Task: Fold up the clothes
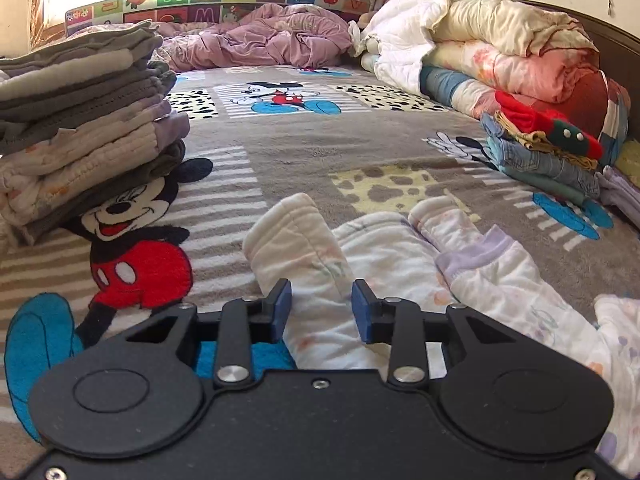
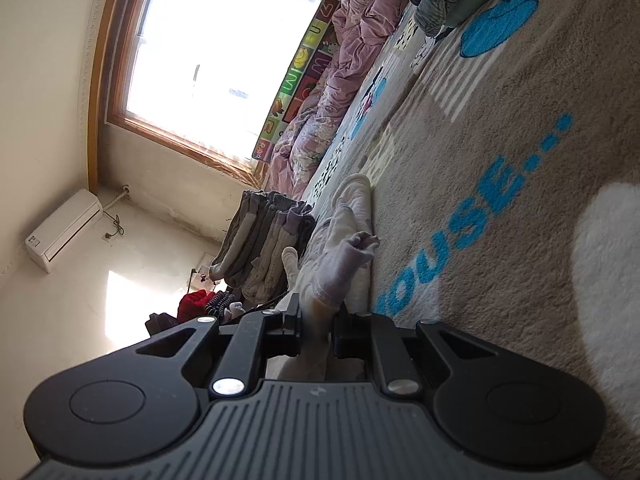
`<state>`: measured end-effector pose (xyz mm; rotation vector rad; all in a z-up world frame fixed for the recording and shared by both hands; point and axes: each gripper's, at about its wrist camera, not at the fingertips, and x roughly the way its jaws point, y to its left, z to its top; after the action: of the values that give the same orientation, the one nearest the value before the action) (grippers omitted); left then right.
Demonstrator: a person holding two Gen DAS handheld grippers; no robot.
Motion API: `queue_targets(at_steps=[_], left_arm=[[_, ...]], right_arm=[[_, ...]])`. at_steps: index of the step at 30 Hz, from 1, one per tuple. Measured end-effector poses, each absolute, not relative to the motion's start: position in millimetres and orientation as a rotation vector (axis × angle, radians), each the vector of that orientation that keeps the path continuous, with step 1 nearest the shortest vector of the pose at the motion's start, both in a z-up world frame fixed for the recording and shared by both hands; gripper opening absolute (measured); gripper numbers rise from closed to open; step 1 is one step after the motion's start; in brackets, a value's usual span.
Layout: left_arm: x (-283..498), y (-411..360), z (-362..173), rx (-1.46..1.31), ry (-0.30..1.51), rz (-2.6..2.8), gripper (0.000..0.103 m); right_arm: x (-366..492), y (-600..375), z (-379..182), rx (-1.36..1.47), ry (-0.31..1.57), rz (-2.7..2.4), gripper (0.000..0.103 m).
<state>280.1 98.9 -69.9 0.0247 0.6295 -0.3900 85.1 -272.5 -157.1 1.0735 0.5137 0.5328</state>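
Left gripper [image 1: 321, 307]: blue pads set a little apart, straddling a white printed sleeve of the small garment [image 1: 400, 264]; whether the pads press the cloth, impossible to tell. Right gripper [image 2: 316, 322]: rolled onto its side, jaws clamped on a lilac-trimmed fold of the same garment [image 2: 340, 264], cloth bunched up between the black fingers. Garment spread low on the grey cartoon-mouse blanket [image 1: 304, 152], cuffs pointing away. Stack of folded clothes [image 1: 84, 128] at left on the blanket, well apart from the garment; second, smaller pile with jeans and red fabric [image 1: 540, 148] at right. Rumpled pink quilt [image 1: 276, 36] at the far edge, below the window [image 2: 224, 44].
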Motion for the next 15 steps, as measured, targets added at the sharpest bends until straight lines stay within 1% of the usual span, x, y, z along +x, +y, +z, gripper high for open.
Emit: queue_targets(at_steps=[5,7,8,10,11,15], left_arm=[[309,103,-68,-0.044,0.599,-0.398,0.032],[322,91,-71,0.001,0.623,-0.426,0.032],[331,85,-78,0.022,0.674,-0.435,0.032],[339,74,-92,0.068,0.709,-0.471,0.032],[340,72,-93,0.084,0.711,-0.485,0.034],[339,75,-89,0.082,0.728,-0.497,0.034]], right_arm=[[86,-272,-160,1.072,0.519,0.535,0.015],[86,-272,-162,1.075,0.525,0.534,0.015],[87,-272,-163,1.077,0.529,0.533,0.015],[88,-271,-166,1.079,0.541,0.53,0.015],[89,-270,-167,1.08,0.547,0.528,0.015],[92,-268,-169,1.072,0.563,0.525,0.015]])
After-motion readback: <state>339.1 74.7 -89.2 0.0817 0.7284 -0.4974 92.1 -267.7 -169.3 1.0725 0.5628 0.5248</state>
